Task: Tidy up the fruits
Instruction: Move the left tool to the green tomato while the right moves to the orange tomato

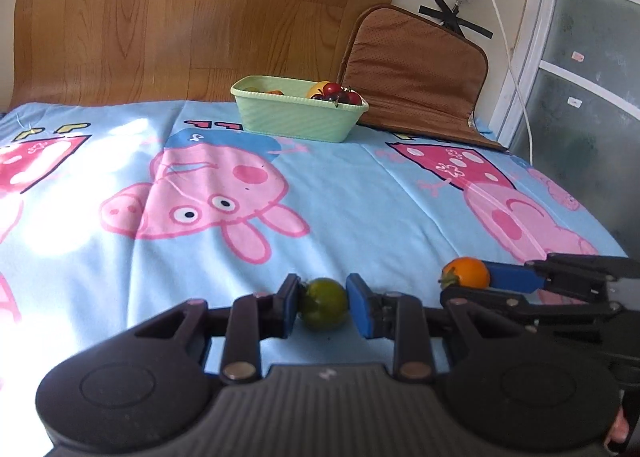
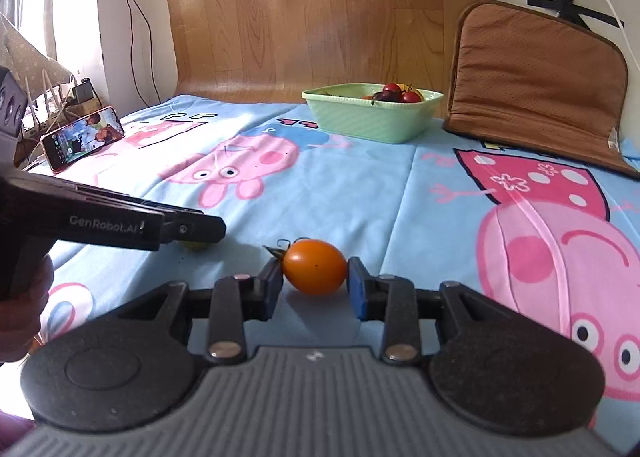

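Observation:
My left gripper [image 1: 323, 303] is shut on a green tomato [image 1: 324, 303], both blue pads touching its sides, low over the cloth. My right gripper [image 2: 315, 279] is shut on an orange tomato [image 2: 315, 272] with a dark stem, at cloth level. In the left wrist view the orange tomato [image 1: 466, 273] sits at the right gripper's tip to my right. In the right wrist view the left gripper's body hides most of the green tomato [image 2: 196, 245]. A light green basket [image 1: 298, 109] at the far side, also in the right wrist view [image 2: 372, 113], holds red and yellow fruits.
A blue cartoon-pig cloth [image 1: 344, 193] covers the surface. A brown cushion [image 1: 416, 73] leans on the wall right of the basket. A phone [image 2: 82, 137] stands at the far left edge. A wooden panel [image 1: 192, 13] rises behind. A white cable [image 1: 516, 73] hangs at right.

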The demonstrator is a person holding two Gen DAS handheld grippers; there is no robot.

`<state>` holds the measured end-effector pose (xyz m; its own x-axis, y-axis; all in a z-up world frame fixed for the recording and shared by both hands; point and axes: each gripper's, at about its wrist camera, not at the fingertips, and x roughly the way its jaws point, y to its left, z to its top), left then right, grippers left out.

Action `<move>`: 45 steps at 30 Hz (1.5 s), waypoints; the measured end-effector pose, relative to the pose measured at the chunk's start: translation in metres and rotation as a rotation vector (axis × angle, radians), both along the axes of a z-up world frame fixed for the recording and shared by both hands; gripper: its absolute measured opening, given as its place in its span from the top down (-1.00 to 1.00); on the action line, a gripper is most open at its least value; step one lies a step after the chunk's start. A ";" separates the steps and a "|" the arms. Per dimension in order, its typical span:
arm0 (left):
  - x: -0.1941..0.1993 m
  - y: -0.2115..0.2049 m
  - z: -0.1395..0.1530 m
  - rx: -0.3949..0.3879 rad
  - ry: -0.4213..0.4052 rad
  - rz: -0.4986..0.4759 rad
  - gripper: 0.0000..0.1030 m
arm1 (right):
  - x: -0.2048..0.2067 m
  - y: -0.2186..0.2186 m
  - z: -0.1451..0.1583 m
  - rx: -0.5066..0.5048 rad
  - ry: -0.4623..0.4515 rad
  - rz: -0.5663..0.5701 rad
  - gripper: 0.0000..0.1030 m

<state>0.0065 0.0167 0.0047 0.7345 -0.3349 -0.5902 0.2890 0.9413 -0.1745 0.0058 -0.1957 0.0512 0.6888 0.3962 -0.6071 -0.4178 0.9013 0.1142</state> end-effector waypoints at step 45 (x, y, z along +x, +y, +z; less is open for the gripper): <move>-0.010 -0.020 -0.002 0.147 -0.021 0.055 0.05 | -0.018 0.002 -0.005 -0.019 -0.032 -0.005 0.01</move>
<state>-0.0035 -0.0030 0.0029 0.7621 -0.2052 -0.6141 0.2388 0.9707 -0.0280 -0.0117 -0.1935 0.0461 0.7098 0.3817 -0.5920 -0.4167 0.9052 0.0841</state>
